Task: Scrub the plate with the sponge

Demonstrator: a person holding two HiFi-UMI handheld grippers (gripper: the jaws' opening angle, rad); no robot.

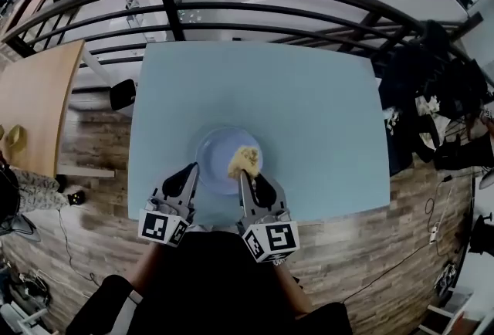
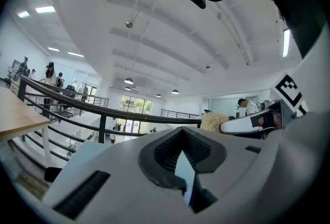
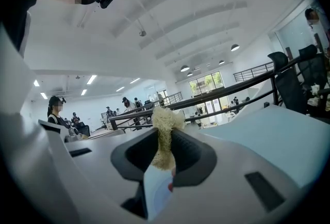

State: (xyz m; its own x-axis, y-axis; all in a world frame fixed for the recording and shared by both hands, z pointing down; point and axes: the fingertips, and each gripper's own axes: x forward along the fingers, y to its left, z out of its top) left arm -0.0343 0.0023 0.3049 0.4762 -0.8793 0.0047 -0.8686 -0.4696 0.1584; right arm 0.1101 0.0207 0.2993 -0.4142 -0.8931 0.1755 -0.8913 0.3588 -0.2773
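Note:
A pale blue round plate lies on the light blue table, near its front edge. My right gripper is shut on a yellow sponge, which rests on the plate's right half. The right gripper view shows the sponge squeezed between the jaws of that gripper. My left gripper is at the plate's left rim. In its own view the left gripper is shut on a thin pale blue edge, the plate rim. The sponge shows to its right.
A black curved railing runs along the table's far side. A wooden table stands to the left, and a dark chair with clothing to the right. Cables lie on the wood floor.

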